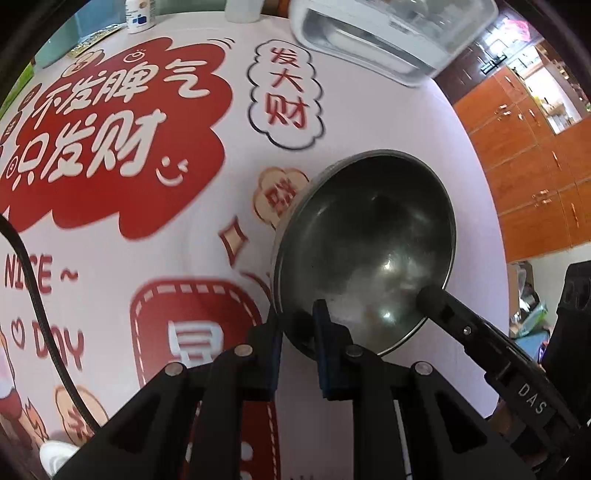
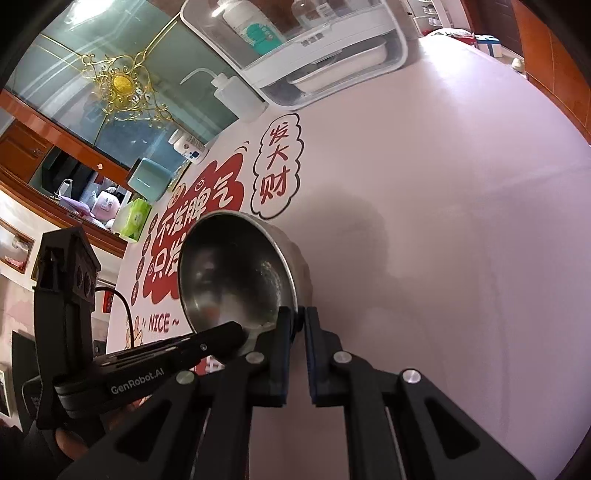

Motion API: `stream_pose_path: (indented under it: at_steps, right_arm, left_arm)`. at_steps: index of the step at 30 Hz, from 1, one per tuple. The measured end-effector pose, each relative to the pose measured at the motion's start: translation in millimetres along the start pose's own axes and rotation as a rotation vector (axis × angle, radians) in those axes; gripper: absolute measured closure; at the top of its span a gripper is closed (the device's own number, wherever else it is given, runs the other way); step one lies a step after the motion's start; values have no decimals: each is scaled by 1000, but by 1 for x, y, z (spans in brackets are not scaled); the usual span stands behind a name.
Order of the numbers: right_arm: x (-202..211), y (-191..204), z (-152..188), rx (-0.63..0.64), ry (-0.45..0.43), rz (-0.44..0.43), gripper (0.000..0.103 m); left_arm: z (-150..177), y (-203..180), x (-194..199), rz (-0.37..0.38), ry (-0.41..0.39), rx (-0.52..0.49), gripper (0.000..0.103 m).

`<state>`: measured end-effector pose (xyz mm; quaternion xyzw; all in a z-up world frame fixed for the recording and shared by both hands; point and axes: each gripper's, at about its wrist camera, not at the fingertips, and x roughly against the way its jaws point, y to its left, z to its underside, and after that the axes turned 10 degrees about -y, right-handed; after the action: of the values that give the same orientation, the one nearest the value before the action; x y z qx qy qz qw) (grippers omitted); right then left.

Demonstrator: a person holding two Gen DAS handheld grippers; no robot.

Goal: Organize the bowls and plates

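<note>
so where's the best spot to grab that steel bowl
By its thin rim, one finger inside and one outside, as both tools do now: the left tool and right tool pinch opposite near edges of the steel bowl. Its round wall offers no other hold.

— What carries the things?
— A table [image 2: 461, 192] with a pink cloth, printed in red.
— What stands on it?
— A clear dish rack [image 2: 295, 48], a squeeze bottle [image 2: 236, 94] beside it, a small white bottle [image 1: 139, 16].
</note>
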<state>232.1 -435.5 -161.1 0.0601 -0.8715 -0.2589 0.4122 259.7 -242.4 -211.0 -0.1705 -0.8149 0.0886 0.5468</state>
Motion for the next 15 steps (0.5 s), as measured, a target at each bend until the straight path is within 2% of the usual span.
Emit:
stream_pose_path:
  at_steps: [15]
  right_arm:
    - [75, 14, 51, 15, -20, 26, 96]
  left_arm:
    - [59, -23, 58, 34, 11, -98, 89]
